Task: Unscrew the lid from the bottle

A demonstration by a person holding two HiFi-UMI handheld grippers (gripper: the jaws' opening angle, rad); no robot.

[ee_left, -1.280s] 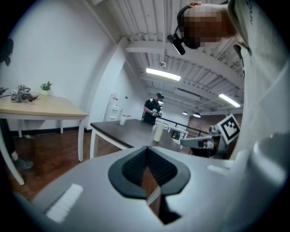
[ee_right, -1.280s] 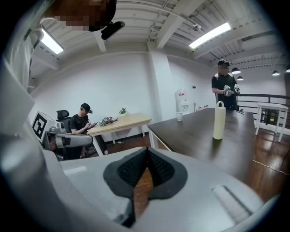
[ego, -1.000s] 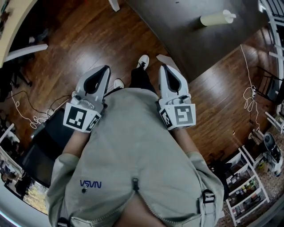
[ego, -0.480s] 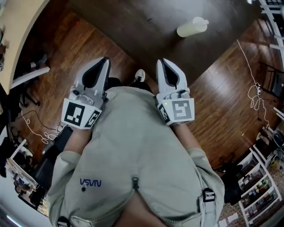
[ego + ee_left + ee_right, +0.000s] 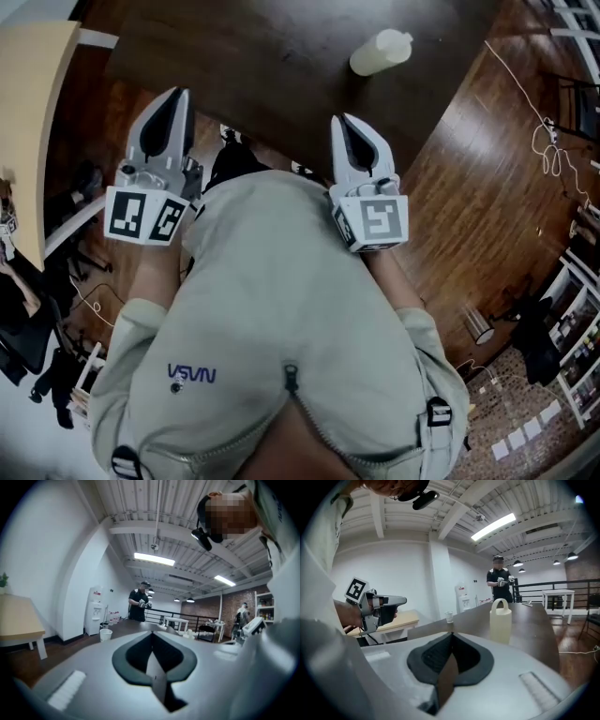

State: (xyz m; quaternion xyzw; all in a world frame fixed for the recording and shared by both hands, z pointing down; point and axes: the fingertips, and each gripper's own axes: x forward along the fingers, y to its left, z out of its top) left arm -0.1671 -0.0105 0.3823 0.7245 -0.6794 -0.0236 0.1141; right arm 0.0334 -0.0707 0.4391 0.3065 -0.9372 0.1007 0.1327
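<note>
Bottle (image 5: 380, 52) stands upright on the dark counter (image 5: 262, 56), well ahead of the left tongs (image 5: 176, 94) and right tongs (image 5: 341, 120), both closed tight and empty. Arriving with them closed would likely tip it over instead of gripping body or lid.

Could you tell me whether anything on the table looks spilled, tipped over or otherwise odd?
Nothing stands out: the bottle stands upright on the dark table, and no spill shows around it.
</note>
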